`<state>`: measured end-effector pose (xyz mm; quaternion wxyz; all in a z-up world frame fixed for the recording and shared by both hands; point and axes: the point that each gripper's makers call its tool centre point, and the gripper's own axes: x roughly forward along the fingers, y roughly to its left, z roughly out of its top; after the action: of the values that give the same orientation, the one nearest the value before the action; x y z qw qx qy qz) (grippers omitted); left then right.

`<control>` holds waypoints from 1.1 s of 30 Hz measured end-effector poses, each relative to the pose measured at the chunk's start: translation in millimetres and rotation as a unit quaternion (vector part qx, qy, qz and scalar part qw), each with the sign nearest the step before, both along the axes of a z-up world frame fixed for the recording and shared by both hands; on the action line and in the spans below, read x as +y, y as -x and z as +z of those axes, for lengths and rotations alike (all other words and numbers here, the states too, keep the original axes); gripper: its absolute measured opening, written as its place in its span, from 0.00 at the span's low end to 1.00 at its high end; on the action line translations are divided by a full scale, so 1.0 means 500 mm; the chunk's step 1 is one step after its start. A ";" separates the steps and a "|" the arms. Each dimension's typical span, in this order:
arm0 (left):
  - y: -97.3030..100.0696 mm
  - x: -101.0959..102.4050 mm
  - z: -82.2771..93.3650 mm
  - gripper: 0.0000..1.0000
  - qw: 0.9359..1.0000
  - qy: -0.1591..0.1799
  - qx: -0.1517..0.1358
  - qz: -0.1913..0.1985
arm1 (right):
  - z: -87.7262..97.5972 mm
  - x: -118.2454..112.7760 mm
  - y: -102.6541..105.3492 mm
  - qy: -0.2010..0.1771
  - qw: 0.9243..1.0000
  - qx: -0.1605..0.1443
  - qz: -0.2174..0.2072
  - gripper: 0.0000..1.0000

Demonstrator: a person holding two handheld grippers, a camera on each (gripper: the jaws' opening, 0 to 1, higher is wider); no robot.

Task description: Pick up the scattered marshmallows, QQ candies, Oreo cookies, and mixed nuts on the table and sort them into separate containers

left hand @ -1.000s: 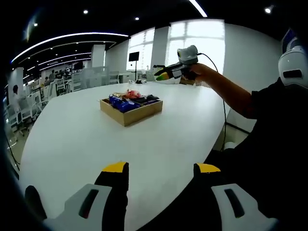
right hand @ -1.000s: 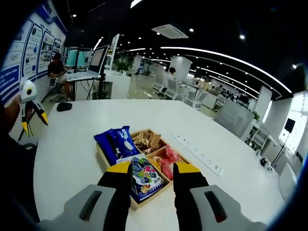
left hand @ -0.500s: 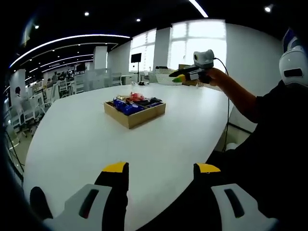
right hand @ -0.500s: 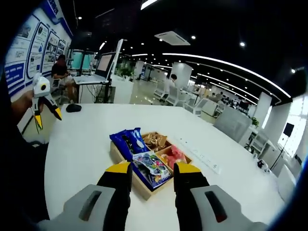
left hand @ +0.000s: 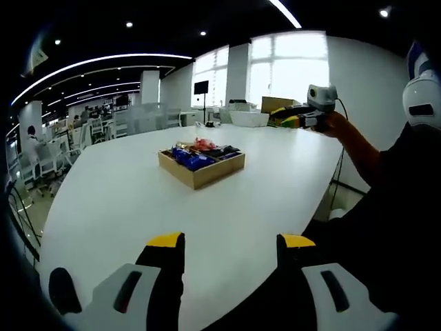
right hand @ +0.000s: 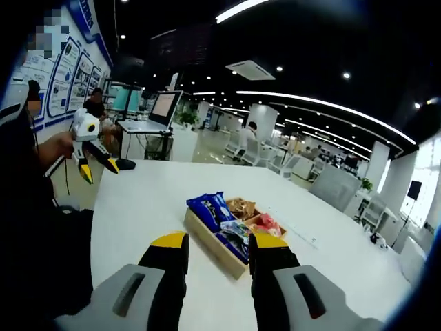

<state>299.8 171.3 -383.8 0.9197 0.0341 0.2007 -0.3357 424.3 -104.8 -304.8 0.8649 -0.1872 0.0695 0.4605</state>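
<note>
— How do the fingers stand?
— The left gripper (left hand: 231, 241) has its yellow-tipped fingers apart, holding nothing, over the white surface (left hand: 124, 200). The right gripper (right hand: 218, 243) likewise, fingers parted and empty.
— And the snacks?
— In a wooden tray (right hand: 213, 241) mid-surface, beyond both grippers. The right gripper view shows blue packets (right hand: 210, 208), brown and red ones; the left gripper view shows the tray (left hand: 204, 174) small, contents blurred.
— Anything else?
— Each view catches the other gripper held aloft in a hand.
</note>
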 end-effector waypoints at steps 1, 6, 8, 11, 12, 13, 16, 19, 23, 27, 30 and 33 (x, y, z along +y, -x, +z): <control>0.000 0.001 0.001 0.58 1.000 0.001 -0.001 0.001 | 0.001 -0.004 0.011 -0.006 1.000 -0.003 -0.001 0.31; 0.001 0.005 0.005 0.58 1.000 0.001 -0.005 0.005 | 0.002 -0.027 0.049 -0.027 1.000 -0.012 -0.006 0.31; 0.003 0.010 0.009 0.58 1.000 0.001 -0.008 0.007 | -0.003 -0.045 0.068 -0.035 0.999 -0.017 -0.015 0.31; 0.002 0.016 0.010 0.58 1.000 0.001 -0.010 0.012 | -0.013 -0.061 0.081 -0.039 0.999 -0.012 -0.025 0.31; 0.000 0.020 0.010 0.58 1.000 0.002 -0.010 0.014 | -0.019 -0.069 0.087 -0.037 0.999 -0.009 -0.028 0.31; -0.001 0.021 0.010 0.58 1.000 0.002 -0.011 0.016 | -0.024 -0.074 0.092 -0.036 0.999 -0.006 -0.031 0.32; -0.004 0.022 0.013 0.58 1.000 0.003 -0.014 0.018 | -0.035 -0.091 0.101 -0.034 0.999 0.000 -0.040 0.33; -0.005 0.021 0.018 0.58 1.000 0.006 -0.018 0.018 | -0.051 -0.105 0.113 -0.034 0.998 0.008 -0.044 0.35; -0.006 0.020 0.017 0.58 1.000 0.007 -0.017 0.017 | -0.072 -0.122 0.128 -0.025 0.998 0.021 -0.045 0.38; -0.004 0.021 0.016 0.58 1.000 0.006 -0.015 0.017 | -0.085 -0.132 0.142 -0.029 0.998 0.031 -0.049 0.38; -0.004 0.021 0.016 0.58 1.000 0.008 -0.015 0.018 | -0.099 -0.135 0.150 -0.022 0.998 0.041 -0.048 0.39; -0.004 0.021 0.016 0.58 1.000 0.009 -0.015 0.019 | -0.103 -0.140 0.153 -0.018 0.998 0.044 -0.049 0.39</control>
<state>301.8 181.7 -376.0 0.9289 0.0273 0.1849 -0.3196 348.0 -174.7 -356.5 0.8858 -0.1479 0.1083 0.4263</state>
